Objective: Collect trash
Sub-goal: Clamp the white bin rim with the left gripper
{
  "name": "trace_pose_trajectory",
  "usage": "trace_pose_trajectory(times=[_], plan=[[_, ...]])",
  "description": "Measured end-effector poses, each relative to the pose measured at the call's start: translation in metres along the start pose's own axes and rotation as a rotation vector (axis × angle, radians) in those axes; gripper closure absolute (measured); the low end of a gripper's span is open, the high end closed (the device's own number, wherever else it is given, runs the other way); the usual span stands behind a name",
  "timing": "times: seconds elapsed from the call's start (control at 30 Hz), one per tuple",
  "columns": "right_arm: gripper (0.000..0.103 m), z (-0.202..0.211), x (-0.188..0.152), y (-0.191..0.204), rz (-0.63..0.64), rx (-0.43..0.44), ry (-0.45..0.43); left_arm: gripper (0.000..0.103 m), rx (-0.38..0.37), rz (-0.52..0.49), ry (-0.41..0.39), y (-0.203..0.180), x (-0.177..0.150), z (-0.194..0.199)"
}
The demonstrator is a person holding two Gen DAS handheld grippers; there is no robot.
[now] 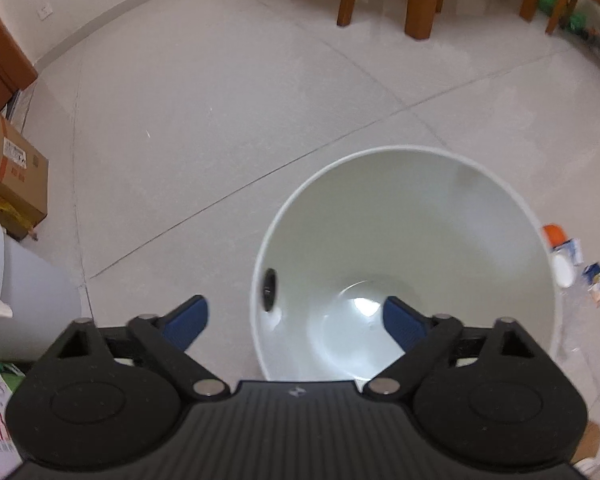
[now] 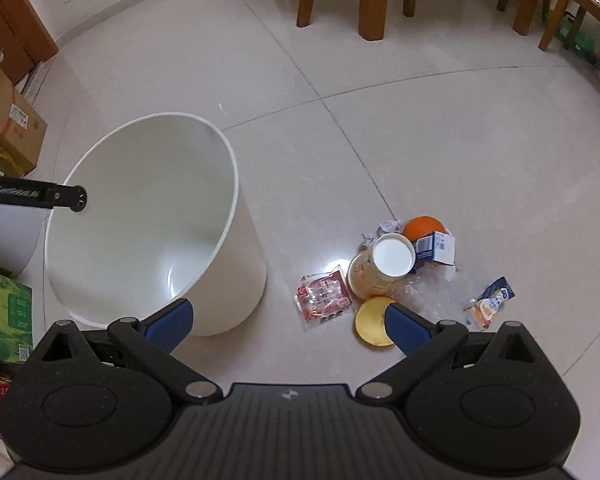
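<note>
white bin: plastic waste bin stands upright on the pale tiled floor; nothing visible inside it; small dark oval mark or hole on its inner wall in the left wrist view.
left gripper: left gripper hangs above the bin's near rim; blue fingers spread wide, holding nothing; its black arm tip shows over the bin's left rim in the right wrist view.
right gripper: right gripper hovers over the floor between bin and trash; blue fingers spread wide, holding nothing.
trash pile: on the floor just right of the bin, apart from it.
paper cup: yellowish cup lying tilted, white mouth facing up toward the camera.
orange: orange fruit behind the cup, touching a blue and white carton.
wrapper: red and clear wrapper flat on the floor, left of the cup.
yellow disc: round yellow lid or peel, cannot tell which, just in front of the cup.
other bits: crumpled paper, clear plastic film, small blue and orange packet farthest right.
surroundings: wooden chair and table legs at the far side; cardboard boxes at left.
</note>
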State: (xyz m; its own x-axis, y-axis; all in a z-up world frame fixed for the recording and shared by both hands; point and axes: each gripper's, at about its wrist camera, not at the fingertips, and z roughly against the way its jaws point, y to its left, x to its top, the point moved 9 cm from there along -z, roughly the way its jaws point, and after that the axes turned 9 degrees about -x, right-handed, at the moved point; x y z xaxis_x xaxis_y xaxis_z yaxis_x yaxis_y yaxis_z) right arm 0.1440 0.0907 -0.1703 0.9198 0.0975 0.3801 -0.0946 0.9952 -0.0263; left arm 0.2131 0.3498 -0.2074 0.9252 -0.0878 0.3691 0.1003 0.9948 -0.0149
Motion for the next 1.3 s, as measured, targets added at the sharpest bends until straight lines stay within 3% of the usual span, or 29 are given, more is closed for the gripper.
trace_pose_trajectory(times=[0.17,0.3,0.4,0.8,1.1,1.3], plan=[[0.000,-0.011,-0.004,-0.012,-0.023,-0.020,0.025,0.052,0.005,0.012,0.025,0.016,0.001,-0.027],[0.000,-0.017,-0.007,-0.020,-0.058,-0.023,0.044,0.058,0.015,0.039,0.030,0.020,0.002,-0.039],[0.000,-0.017,-0.009,-0.021,-0.062,-0.021,0.045,0.069,0.045,0.031,0.031,0.023,0.000,-0.045],[0.000,-0.019,-0.011,-0.020,-0.060,-0.032,0.049,0.070,0.060,0.011,0.083,0.016,0.005,-0.064],[0.000,-0.020,-0.012,-0.020,-0.058,-0.045,0.052,0.086,0.064,-0.024,0.112,0.022,0.011,-0.070],[0.000,-0.023,-0.015,-0.022,-0.057,-0.054,0.060,0.089,0.032,-0.001,0.111,0.026,0.011,-0.072]])
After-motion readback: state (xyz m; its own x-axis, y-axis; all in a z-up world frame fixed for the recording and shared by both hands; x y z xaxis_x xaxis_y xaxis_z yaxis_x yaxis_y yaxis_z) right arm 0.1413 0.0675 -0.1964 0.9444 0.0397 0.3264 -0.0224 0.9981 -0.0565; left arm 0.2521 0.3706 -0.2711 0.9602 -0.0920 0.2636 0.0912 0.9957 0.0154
